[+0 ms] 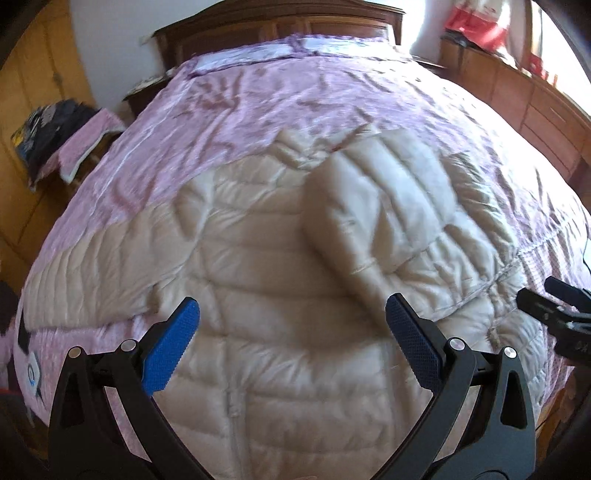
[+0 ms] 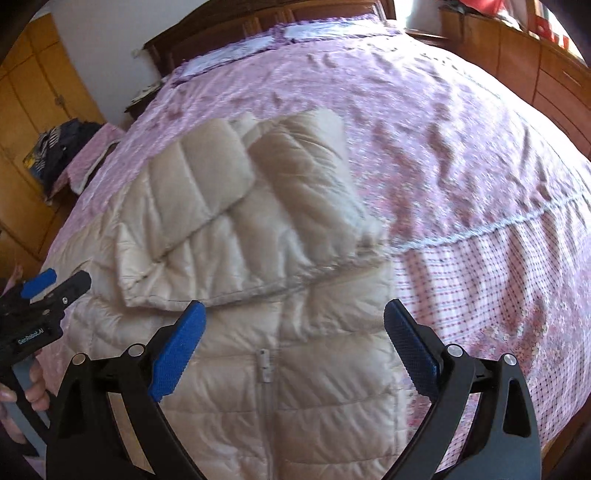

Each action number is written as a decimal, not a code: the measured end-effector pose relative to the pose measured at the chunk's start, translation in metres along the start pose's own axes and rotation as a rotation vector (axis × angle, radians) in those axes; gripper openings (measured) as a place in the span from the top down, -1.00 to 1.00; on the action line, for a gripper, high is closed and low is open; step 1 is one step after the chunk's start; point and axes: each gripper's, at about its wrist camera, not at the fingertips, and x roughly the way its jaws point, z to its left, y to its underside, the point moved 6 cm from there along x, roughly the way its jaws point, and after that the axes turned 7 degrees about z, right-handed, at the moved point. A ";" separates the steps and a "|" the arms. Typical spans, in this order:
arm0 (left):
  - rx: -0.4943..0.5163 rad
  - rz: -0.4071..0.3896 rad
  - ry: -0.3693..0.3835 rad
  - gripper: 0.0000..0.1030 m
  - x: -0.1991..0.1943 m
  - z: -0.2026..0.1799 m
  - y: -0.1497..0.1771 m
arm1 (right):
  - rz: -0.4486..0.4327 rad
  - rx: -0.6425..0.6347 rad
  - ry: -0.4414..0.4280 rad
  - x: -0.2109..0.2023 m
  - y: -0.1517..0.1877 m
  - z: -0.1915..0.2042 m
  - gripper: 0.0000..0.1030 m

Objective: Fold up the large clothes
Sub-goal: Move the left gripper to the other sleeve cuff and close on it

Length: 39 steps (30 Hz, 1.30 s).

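Your cream quilted puffer jacket (image 1: 280, 266) lies flat on the bed (image 1: 258, 107), its long axis running straight ahead of your fingers toward the headboard (image 1: 280, 29), zipper (image 2: 263, 365) facing up. One sleeve (image 2: 199, 195) is folded across the chest, ahead and left of your right gripper (image 2: 293, 350). The hem is cut off below both views. The shell is glossy and puffy; the bedspread is crinkled pink. Your left gripper (image 1: 291, 343) hangs over the jacket, and both pairs of fingers stand wide apart, holding nothing.
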 end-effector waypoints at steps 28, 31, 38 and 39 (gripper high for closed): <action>0.185 -0.038 -0.016 -0.94 0.035 -0.109 -0.058 | 0.026 0.100 0.016 0.019 0.006 -0.056 -0.82; 0.213 -0.068 -0.005 -0.94 0.025 -0.118 -0.060 | 0.025 0.101 0.013 0.020 0.006 -0.057 -0.82; 0.268 -0.050 -0.029 -0.94 0.052 -0.140 -0.075 | 0.030 0.101 0.010 0.020 0.008 -0.060 -0.82; 0.267 -0.047 -0.033 -0.94 0.057 -0.142 -0.076 | 0.029 0.100 0.012 0.019 0.009 -0.060 -0.82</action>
